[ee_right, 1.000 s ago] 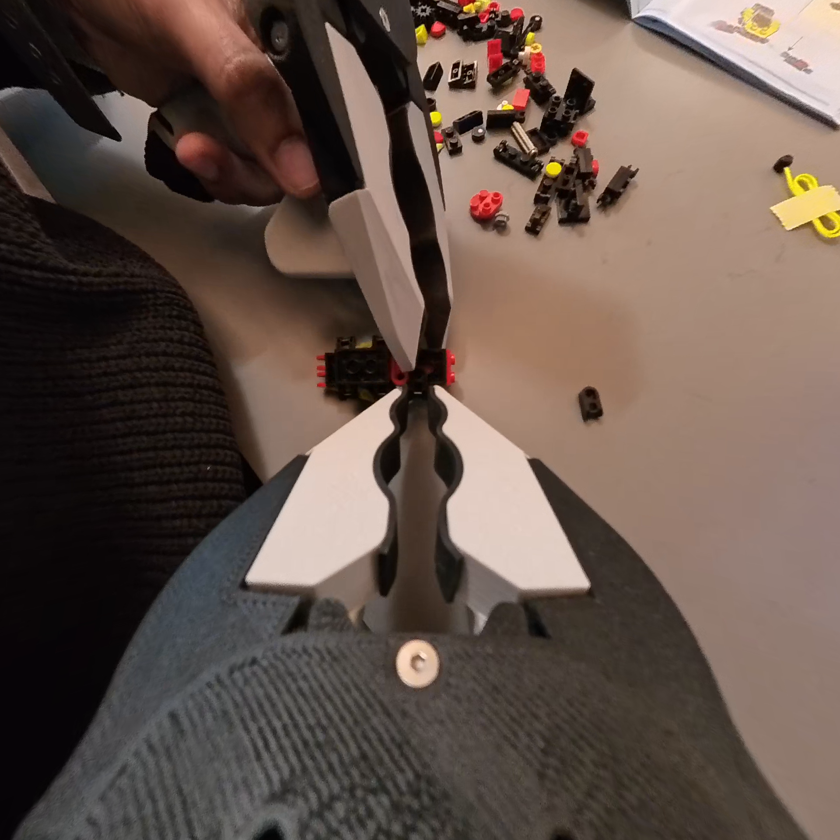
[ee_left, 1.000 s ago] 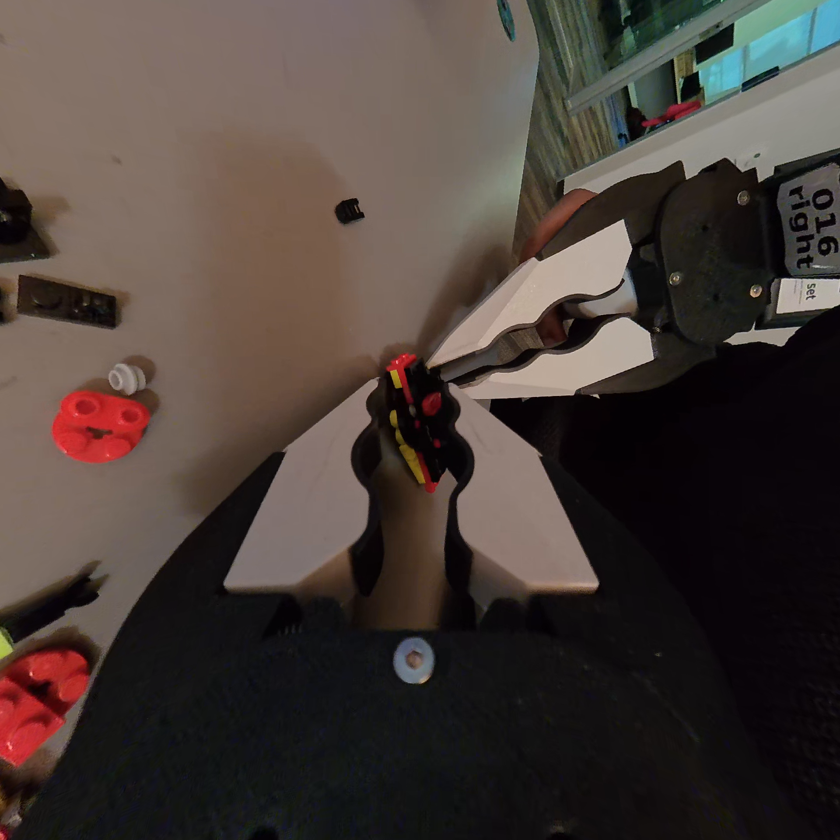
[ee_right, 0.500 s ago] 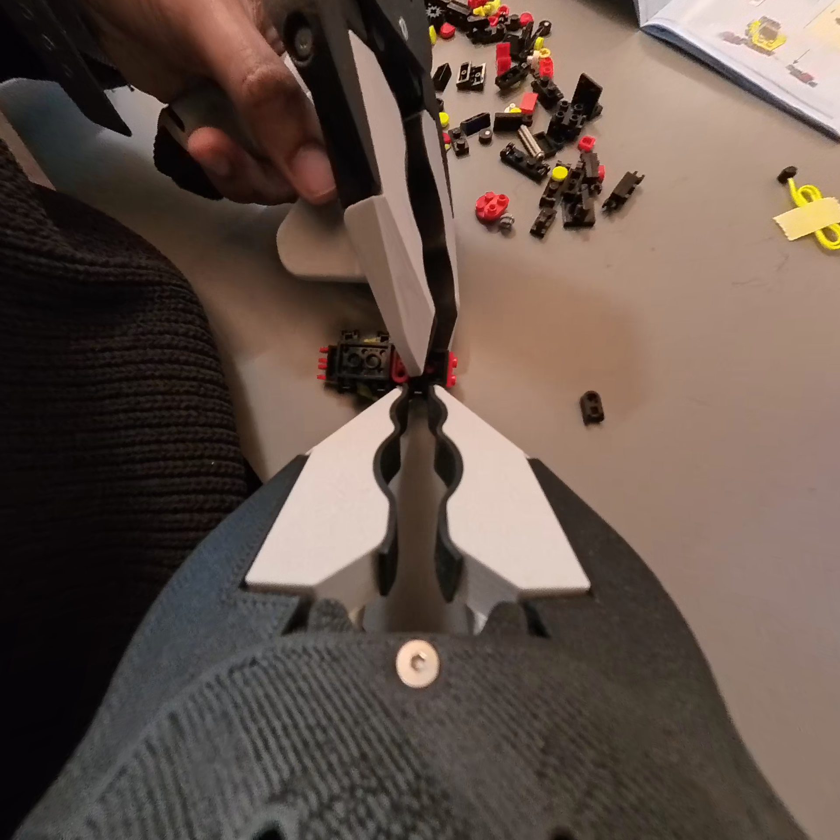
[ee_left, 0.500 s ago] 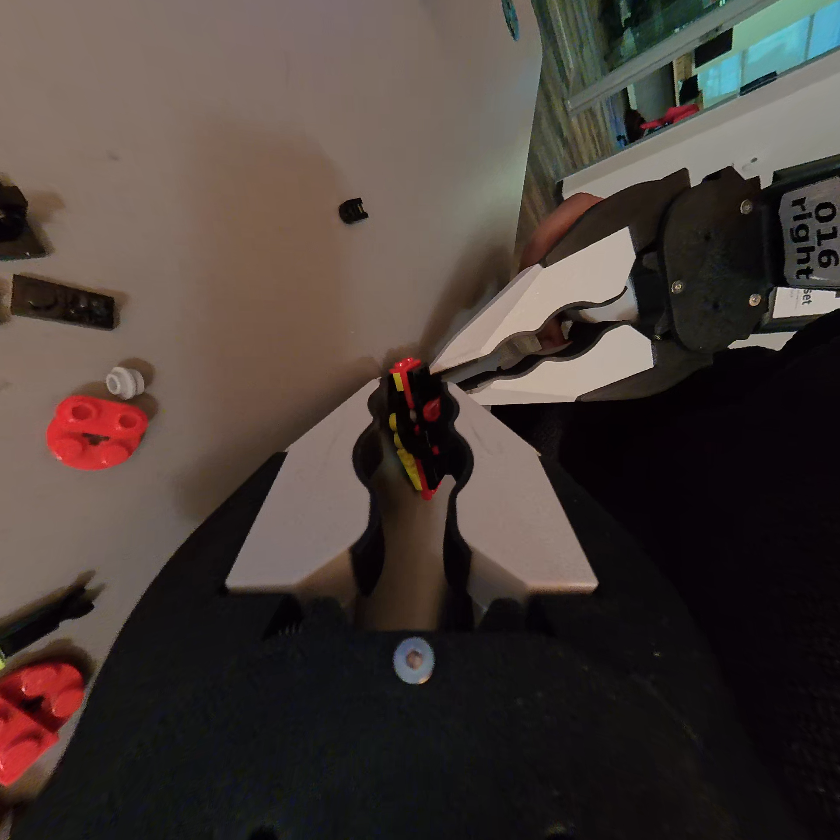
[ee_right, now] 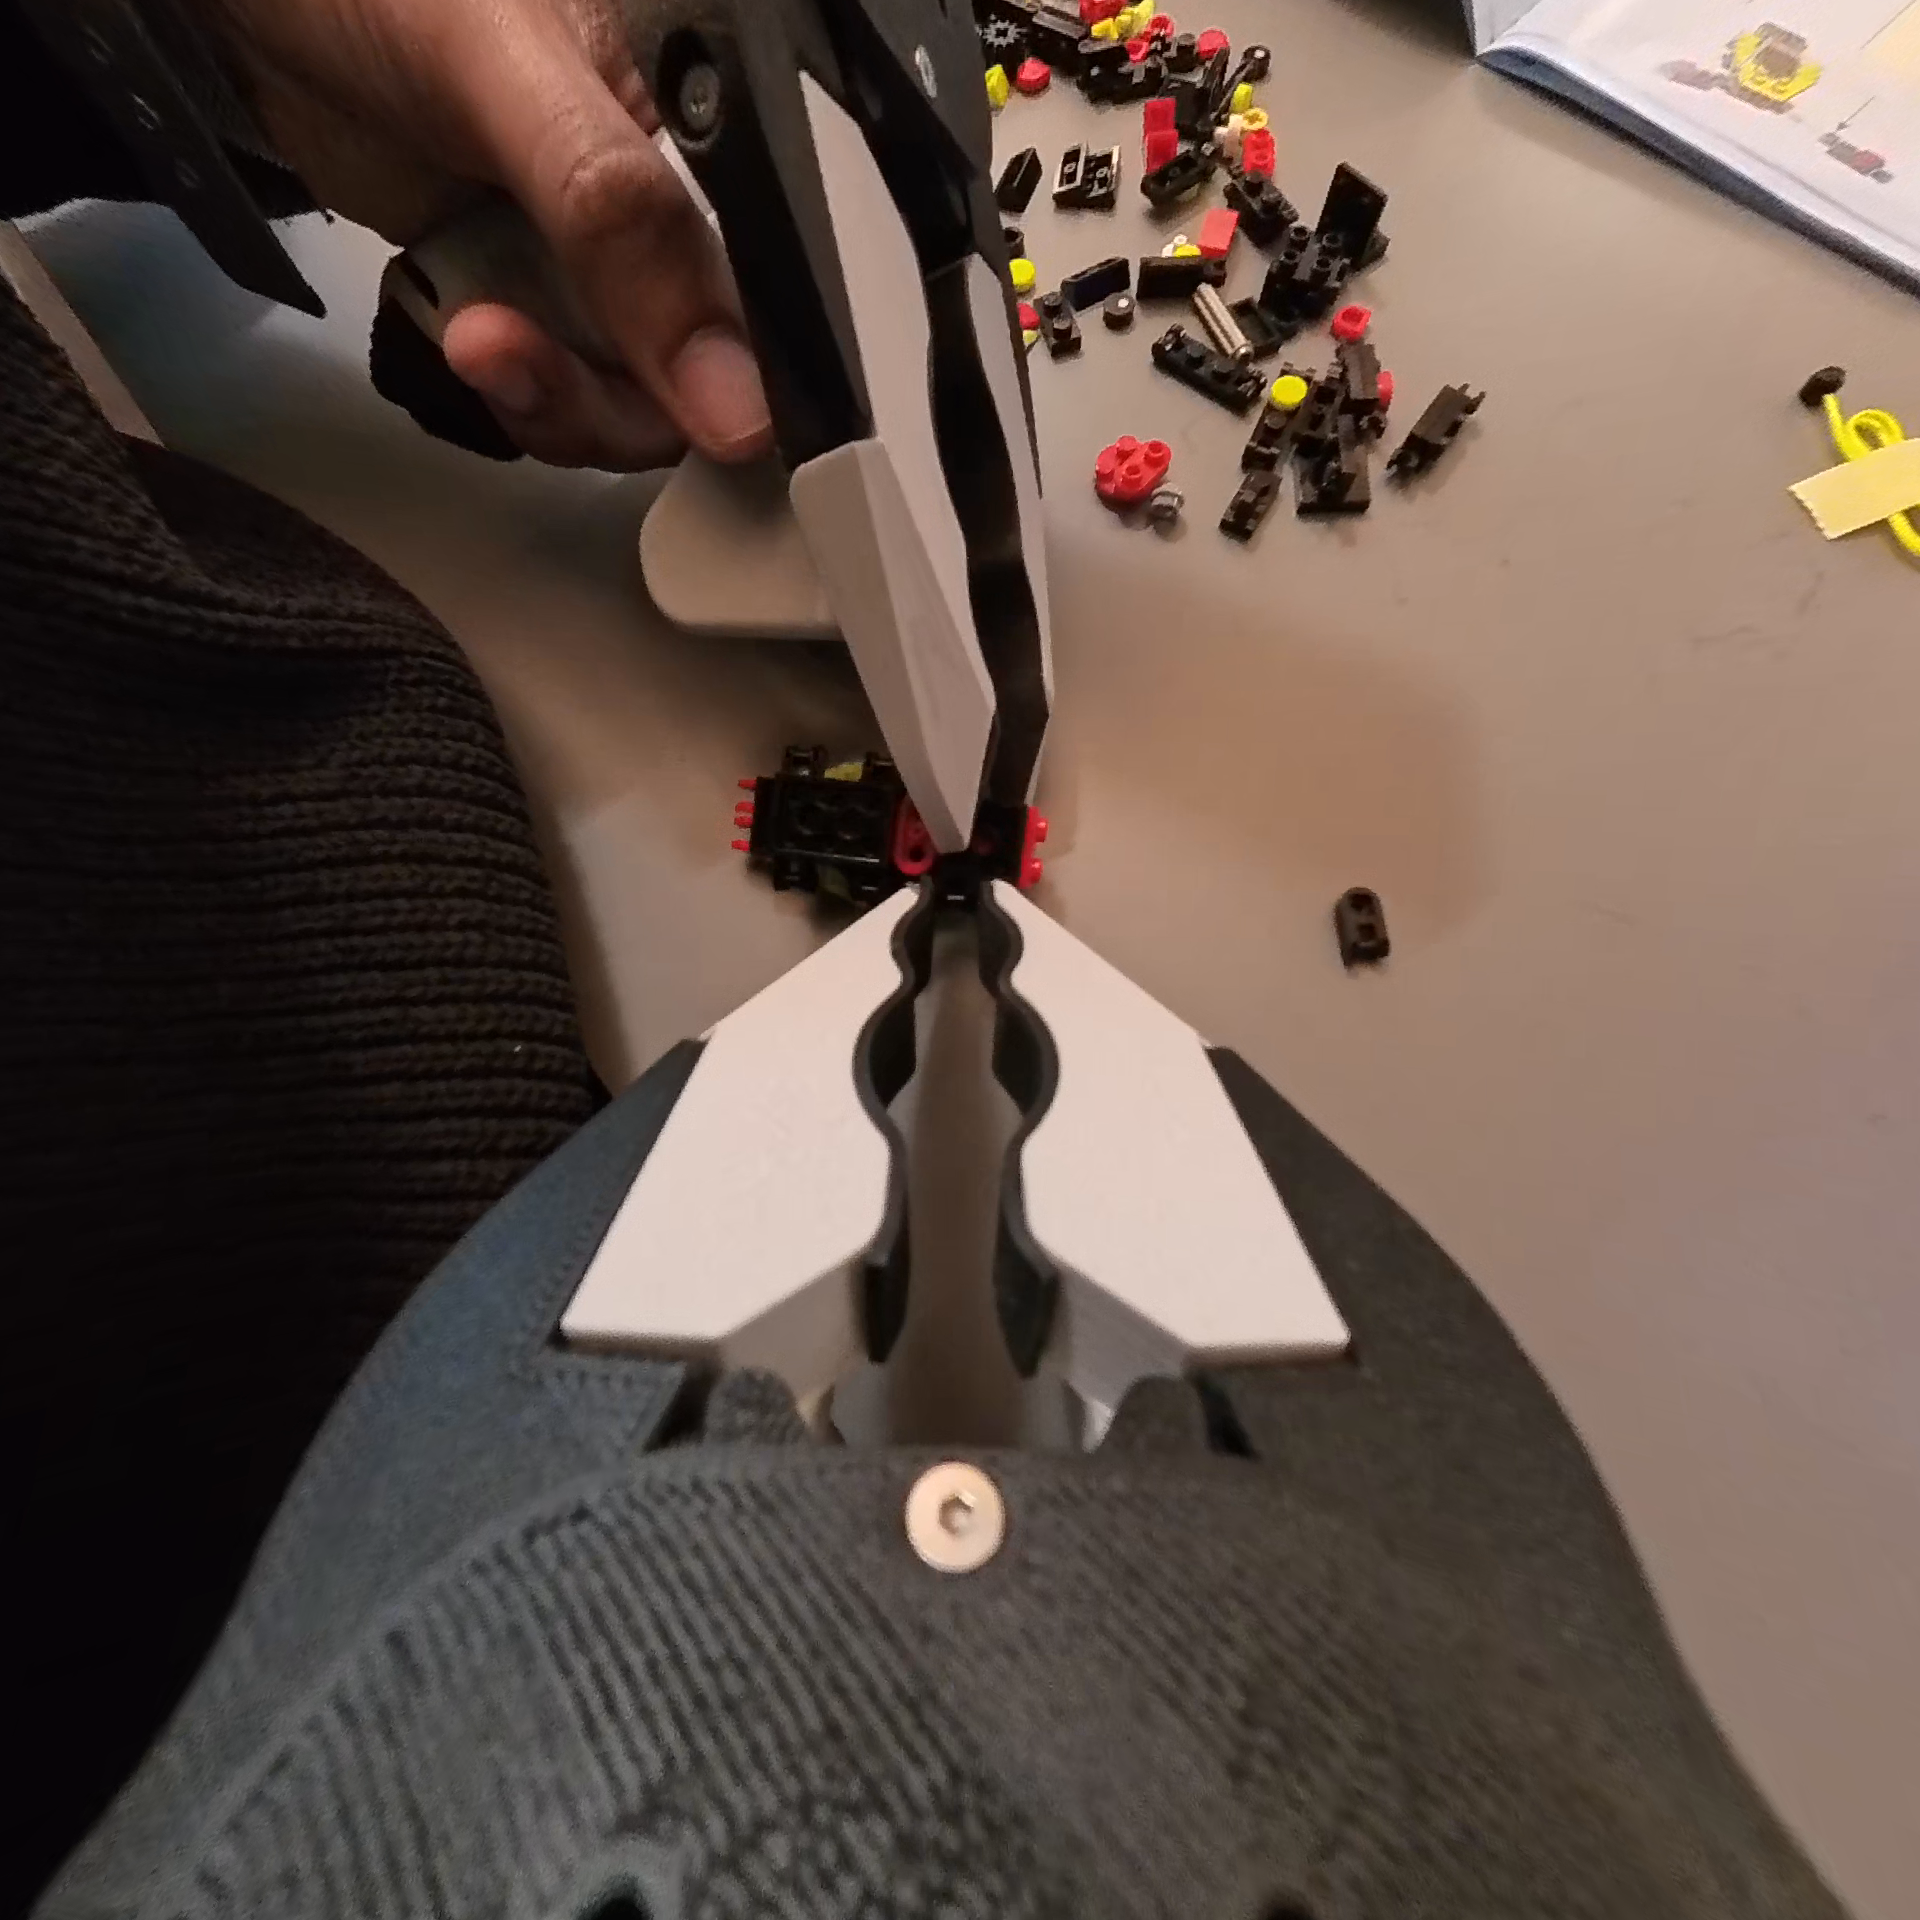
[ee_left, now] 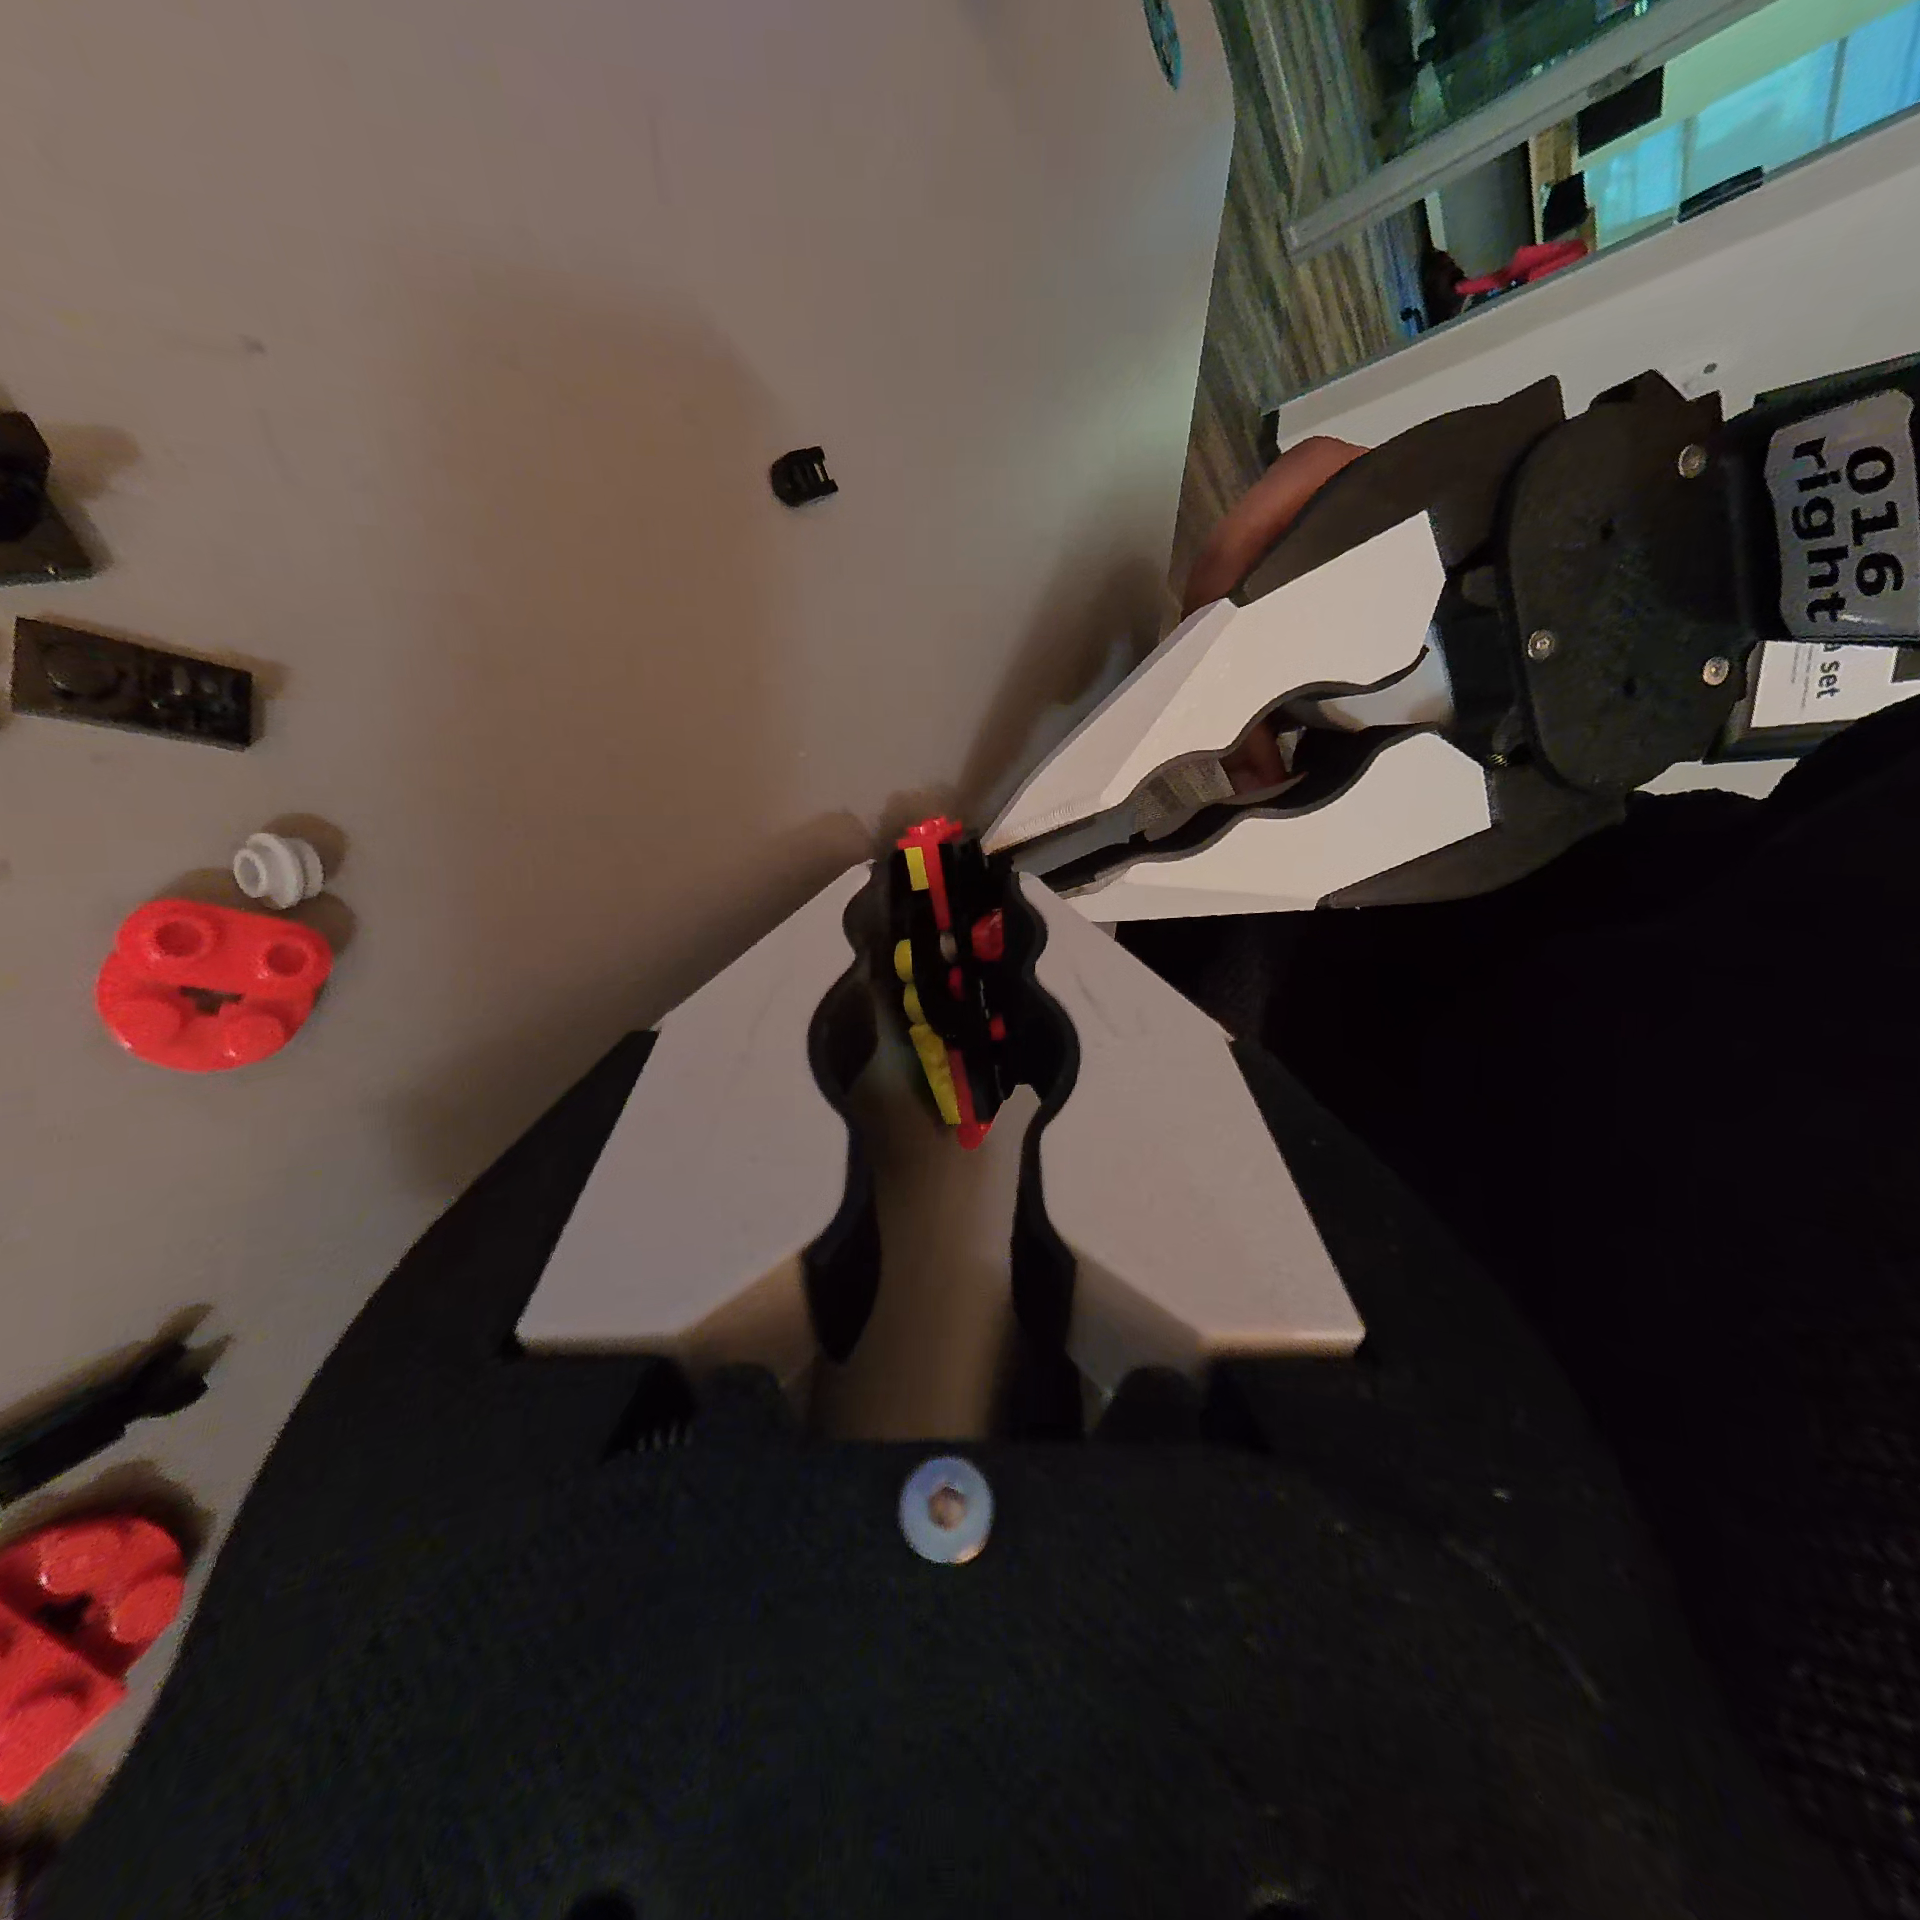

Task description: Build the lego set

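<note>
My left gripper (ee_left: 951,883) is shut on a small assembly of black, red and yellow bricks (ee_left: 951,987), which stands edge-on between its pads. In the right wrist view the left gripper (ee_right: 982,831) comes down from above onto the assembly (ee_right: 831,826), low over the grey table (ee_right: 1558,1039). My right gripper (ee_right: 958,899) is nearly closed on a small black piece (ee_right: 957,883) that touches the assembly's near side. In the left wrist view the right gripper (ee_left: 1023,842) reaches in from the right to the assembly's far end.
A pile of loose black, red and yellow bricks (ee_right: 1247,260) lies at the back, with a booklet (ee_right: 1714,104) beyond it. A small black piece (ee_right: 1361,925) lies to the right. A red round plate (ee_left: 213,982) and a white stud (ee_left: 275,862) lie at the left. A hand (ee_right: 582,208) holds the left gripper. My two grippers' fingertips are within a few centimetres of each other. The white stud (ee_left: 275,862) sits 9 cm or so from the ends of my left fingers. Look for it in the right wrist view (ee_right: 1168,508) too.
Both grippers keep their hold. The left gripper and the assembly have shifted only slightly; the right gripper's tips stay at the assembly.
</note>
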`<state>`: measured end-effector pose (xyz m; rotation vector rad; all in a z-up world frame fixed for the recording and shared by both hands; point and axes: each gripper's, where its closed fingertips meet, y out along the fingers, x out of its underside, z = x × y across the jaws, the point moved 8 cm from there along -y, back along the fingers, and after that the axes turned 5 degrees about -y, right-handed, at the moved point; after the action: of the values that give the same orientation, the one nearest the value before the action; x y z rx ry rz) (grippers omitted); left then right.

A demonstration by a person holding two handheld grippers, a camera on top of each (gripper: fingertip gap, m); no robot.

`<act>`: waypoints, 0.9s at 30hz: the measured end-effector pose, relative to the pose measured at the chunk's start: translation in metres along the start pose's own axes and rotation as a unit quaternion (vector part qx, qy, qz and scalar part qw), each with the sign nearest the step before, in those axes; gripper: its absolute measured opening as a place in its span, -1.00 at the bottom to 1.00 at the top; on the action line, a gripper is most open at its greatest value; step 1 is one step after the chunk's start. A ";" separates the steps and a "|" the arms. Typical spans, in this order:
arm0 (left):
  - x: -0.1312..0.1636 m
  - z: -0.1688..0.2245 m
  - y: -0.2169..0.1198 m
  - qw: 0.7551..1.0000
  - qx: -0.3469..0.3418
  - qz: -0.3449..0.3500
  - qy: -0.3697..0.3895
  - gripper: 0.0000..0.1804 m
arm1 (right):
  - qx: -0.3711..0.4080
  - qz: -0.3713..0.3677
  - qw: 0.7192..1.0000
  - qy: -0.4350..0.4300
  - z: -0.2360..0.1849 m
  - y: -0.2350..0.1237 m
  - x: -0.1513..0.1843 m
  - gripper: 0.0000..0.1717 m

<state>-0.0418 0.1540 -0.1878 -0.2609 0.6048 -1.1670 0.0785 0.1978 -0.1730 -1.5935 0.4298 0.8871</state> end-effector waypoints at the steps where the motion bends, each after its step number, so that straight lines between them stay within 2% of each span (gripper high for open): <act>1: 0.000 0.000 0.000 1.000 0.000 0.002 -0.001 -0.79 | 0.000 0.000 1.000 -0.001 0.000 0.000 0.000 -0.93; 21: 0.000 -0.002 -0.002 1.000 0.009 0.018 -0.023 -0.80 | 0.001 0.000 1.000 0.007 0.000 0.001 0.001 -0.93; 23: 0.001 -0.001 -0.006 0.999 0.020 0.015 -0.021 -0.73 | 0.000 0.000 1.000 0.007 0.000 0.002 0.001 -0.93; 27: 0.003 -0.005 -0.011 1.000 -0.003 0.006 -0.008 -0.78 | -0.001 -0.002 1.000 0.009 0.000 0.002 0.001 -0.93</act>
<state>-0.0525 0.1472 -0.1879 -0.2703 0.5948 -1.1510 0.0774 0.1972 -0.1753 -1.6046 0.4385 0.8721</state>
